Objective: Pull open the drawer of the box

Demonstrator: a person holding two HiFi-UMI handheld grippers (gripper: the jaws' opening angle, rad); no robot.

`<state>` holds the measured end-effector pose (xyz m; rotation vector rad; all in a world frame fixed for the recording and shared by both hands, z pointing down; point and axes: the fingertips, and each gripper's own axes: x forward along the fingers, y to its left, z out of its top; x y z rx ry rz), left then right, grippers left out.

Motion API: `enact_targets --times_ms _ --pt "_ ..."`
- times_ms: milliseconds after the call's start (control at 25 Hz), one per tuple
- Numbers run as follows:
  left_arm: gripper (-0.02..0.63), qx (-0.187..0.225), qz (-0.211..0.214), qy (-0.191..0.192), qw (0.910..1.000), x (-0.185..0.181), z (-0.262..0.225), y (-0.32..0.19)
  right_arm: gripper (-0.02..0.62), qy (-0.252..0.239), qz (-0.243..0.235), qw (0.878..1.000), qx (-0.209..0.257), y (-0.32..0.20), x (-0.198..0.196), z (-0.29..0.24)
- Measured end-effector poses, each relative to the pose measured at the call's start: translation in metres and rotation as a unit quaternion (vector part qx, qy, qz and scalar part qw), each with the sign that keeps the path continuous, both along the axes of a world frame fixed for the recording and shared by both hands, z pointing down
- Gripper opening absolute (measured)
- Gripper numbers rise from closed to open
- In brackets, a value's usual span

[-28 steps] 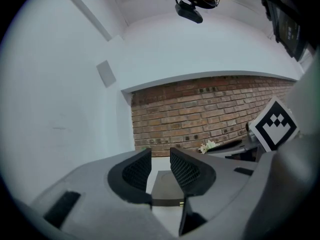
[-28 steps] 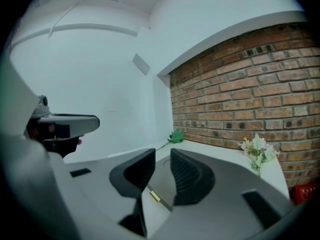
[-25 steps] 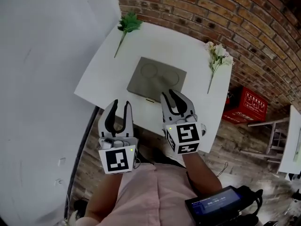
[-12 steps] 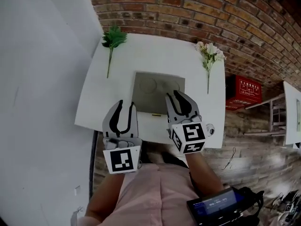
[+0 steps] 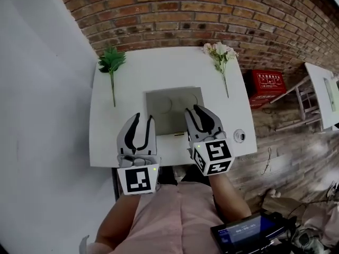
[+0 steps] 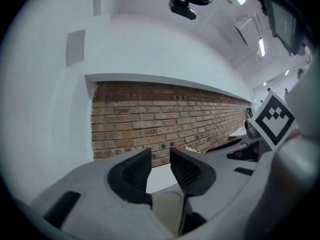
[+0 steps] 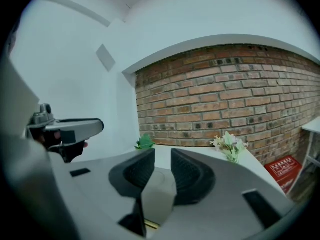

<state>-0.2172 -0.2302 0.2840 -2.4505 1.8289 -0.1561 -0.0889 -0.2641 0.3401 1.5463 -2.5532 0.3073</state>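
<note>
Flat grey box (image 5: 170, 107) lies centred on the white table (image 5: 119, 134), drawer (image 5: 179, 134) shut.

Box (image 5: 170, 109) on table (image 5: 137, 70), sprig (image 5: 111, 63) left, flowers (image 5: 220, 52) right (wall (image 5: 185, 12) behind)

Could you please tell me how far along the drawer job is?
Done: nothing yet; the drawer of the box appears shut. In hand: the right tool hangs open and empty near the brass handle, and the left tool is open and empty too. Left: grip the handle and pull.
</note>
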Motion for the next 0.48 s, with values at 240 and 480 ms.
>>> enact_targets --times_ms 240,480 --pt "0.124 -0.01 0.027 -0.002 0.9996 0.012 0.005 0.002 0.106 -0.003 0.022 1.0 -0.002 0.008 0.012 0.0" --pt "0.124 -0.028 0.035 0.0 0.999 0.016 0.021 0.006 0.106 0.004 0.019 0.999 -0.029 0.022 0.011 0.024"
